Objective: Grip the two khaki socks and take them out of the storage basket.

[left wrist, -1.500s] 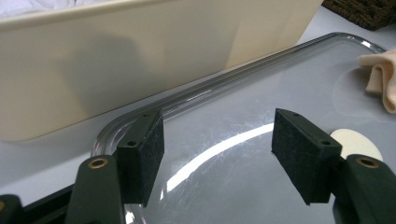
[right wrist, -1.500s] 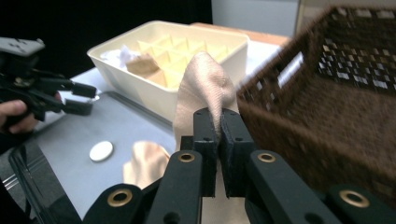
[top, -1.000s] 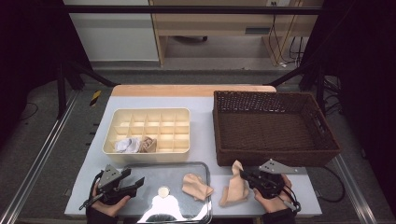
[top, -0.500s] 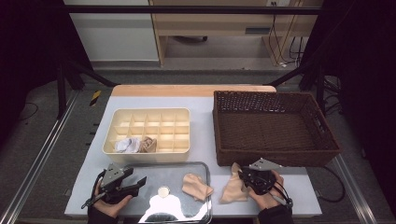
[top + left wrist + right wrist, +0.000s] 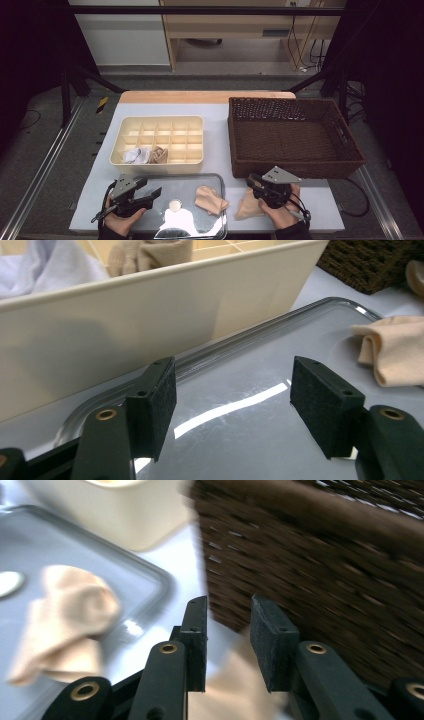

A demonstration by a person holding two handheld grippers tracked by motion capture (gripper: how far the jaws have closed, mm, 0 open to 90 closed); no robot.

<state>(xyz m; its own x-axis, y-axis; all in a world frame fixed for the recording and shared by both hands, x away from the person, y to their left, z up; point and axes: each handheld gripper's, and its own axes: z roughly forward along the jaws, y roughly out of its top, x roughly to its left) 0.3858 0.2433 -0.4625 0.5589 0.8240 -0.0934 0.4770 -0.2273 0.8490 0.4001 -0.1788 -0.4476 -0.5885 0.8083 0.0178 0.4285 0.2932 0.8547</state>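
The right gripper (image 5: 256, 184) sits at the near right of the table (image 5: 220, 125), just in front of the wicker basket (image 5: 295, 135), above a beige sock (image 5: 248, 206) that lies flat on the table between the gripper and the metal tray (image 5: 190, 200). Its jaws have just been opening; in the right gripper view they stand partly apart with a gap between the pads, and the sock (image 5: 235, 690) lies below and between them, not pinched. The right hand (image 5: 280, 212) grips the tool from the near edge. A second beige sock (image 5: 210, 199) lies folded on the right part of the tray, apart from both tools; in the right gripper view it (image 5: 65, 620) shows to the left of the jaws. The left gripper (image 5: 152, 194) rests over the tray's left end, held by the left hand (image 5: 122, 220); in the left gripper view its pads stand wide apart over bare tray surface (image 5: 240, 405), nothing between them. A small round pale object (image 5: 175, 204) lies on the tray near its middle. Behind the tray stands a cream divided box (image 5: 160, 140), with a white cloth (image 5: 134, 155) and a beige cloth (image 5: 157, 155) in two neighbouring front compartments. The basket's inside looks bare.
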